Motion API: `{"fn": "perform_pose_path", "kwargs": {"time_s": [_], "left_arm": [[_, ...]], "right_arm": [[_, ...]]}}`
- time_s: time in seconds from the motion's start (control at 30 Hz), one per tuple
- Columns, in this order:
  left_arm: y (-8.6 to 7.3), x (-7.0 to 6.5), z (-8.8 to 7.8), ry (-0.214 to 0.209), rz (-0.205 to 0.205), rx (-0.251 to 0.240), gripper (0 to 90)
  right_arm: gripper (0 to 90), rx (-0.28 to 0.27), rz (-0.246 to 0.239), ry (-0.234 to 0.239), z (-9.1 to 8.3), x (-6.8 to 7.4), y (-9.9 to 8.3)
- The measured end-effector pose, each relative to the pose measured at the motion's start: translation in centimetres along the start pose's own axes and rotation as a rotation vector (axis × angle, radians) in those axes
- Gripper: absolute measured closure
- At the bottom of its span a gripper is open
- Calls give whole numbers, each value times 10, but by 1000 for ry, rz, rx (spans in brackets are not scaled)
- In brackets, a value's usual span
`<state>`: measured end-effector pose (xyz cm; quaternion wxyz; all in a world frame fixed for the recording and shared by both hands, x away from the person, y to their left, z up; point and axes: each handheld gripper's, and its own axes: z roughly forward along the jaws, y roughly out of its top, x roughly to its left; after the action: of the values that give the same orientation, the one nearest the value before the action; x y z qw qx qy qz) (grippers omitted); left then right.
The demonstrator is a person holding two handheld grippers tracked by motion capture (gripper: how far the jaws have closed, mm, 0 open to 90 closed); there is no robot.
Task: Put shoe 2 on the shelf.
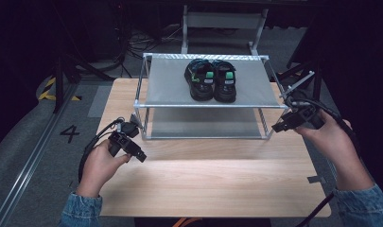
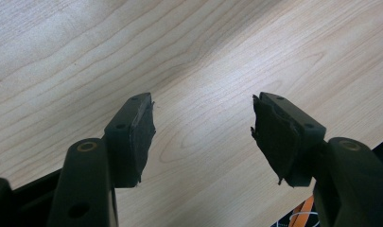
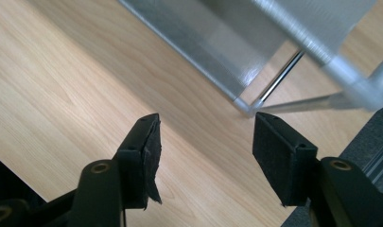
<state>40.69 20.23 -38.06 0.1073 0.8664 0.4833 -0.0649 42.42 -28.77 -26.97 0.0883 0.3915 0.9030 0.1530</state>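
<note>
Left gripper (image 1: 138, 155) sits low over the near-left part of the table (image 1: 213, 184), jaws spread wide with nothing between them; in the left gripper view the worn pads (image 2: 141, 137) frame bare wood grain. Right gripper (image 1: 280, 126) hangs at the near-right corner of the shoe rack (image 1: 205, 105), jaws likewise wide and empty; the right gripper view looks down past them at the rack's lower shelf corner and its thin leg (image 3: 279, 78). The pair of black shoes (image 1: 211, 79) stands on the top shelf, toward the back and a little right of the shelf's middle, the two shoes side by side and touching, toes toward the person, heels toward the far rail. Long axis of each shoe runs front to back, so a side-to-side jaw opening would span a shoe across its width. From either gripper the shoes lie forward and up, above the level of both hands. Judgement: the right gripper is somewhat nearer, being already against the rack frame, with the right-hand shoe (image 1: 225, 81) closest to it; the left gripper stands well apart from the rack front and would need to rise and cross over the front rail (image 1: 210, 106) to reach the left-hand shoe (image 1: 200, 79).
</note>
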Motion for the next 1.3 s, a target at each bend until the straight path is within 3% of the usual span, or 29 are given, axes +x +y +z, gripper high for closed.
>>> {"fn": "perform_pose_path", "kwargs": {"time_s": [0.2,0.4,0.53,0.9,1.03,1.13,1.3], "left_arm": [[0,-1,2,-5,-2,2,387],[-1,-1,5,-4,1,11,385],[-1,-2,6,-3,8,13,383],[1,-5,12,0,25,28,377],[2,-6,13,3,34,23,377],[1,-6,13,2,38,19,376],[1,-6,13,3,42,17,375]], "right_arm": [[428,-2,13,27,18,-2,-21],[427,18,10,30,45,-1,-42],[427,23,12,58,65,1,-55],[433,12,17,75,102,8,-67],[439,-10,18,67,113,9,-73],[453,-26,-5,18,121,10,-77],[452,-33,-9,25,137,13,-81]]}}
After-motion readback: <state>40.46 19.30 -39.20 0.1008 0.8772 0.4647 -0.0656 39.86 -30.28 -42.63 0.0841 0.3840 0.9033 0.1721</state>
